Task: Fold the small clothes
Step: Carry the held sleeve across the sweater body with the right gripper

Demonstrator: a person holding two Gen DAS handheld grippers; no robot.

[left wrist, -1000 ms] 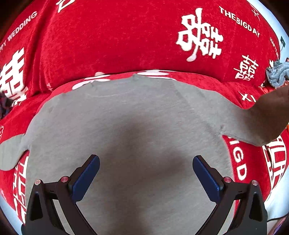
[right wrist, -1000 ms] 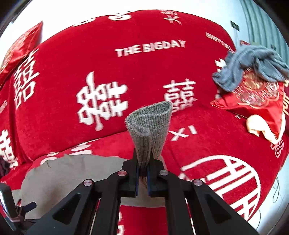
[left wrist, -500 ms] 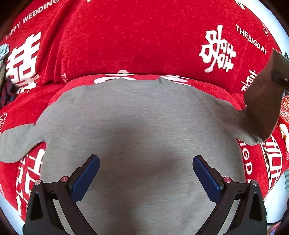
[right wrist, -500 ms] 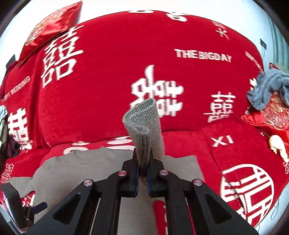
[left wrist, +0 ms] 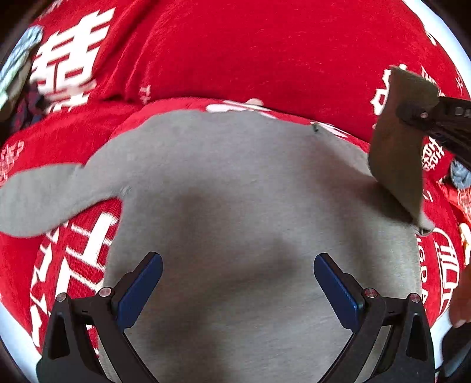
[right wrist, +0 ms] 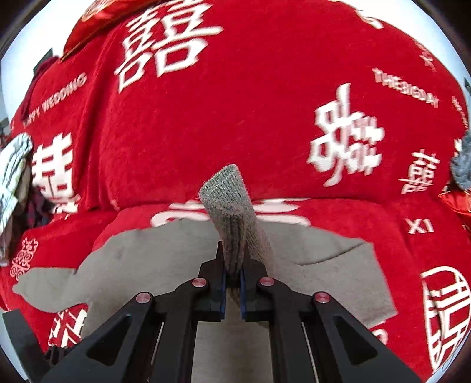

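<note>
Right gripper [right wrist: 232, 275] pinches sleeve [right wrist: 232, 212] pointing up

Gray sweater [left wrist: 235, 188] spread flat on red cover [left wrist: 223, 53] with white characters. Left gripper [left wrist: 238, 282] above its lower body, blue pads wide apart, nothing between. Left-side sleeve [left wrist: 41, 203] lying outstretched. Right-side sleeve [left wrist: 397, 153] lifted upright, pinched at the cuff by right gripper [left wrist: 412, 113] entering from the right edge.

Red sofa cover [right wrist: 265, 103] printed with white characters and wedding words, red cushion [right wrist: 97, 11] on top, pale wall [right wrist: 29, 44] behind
</note>
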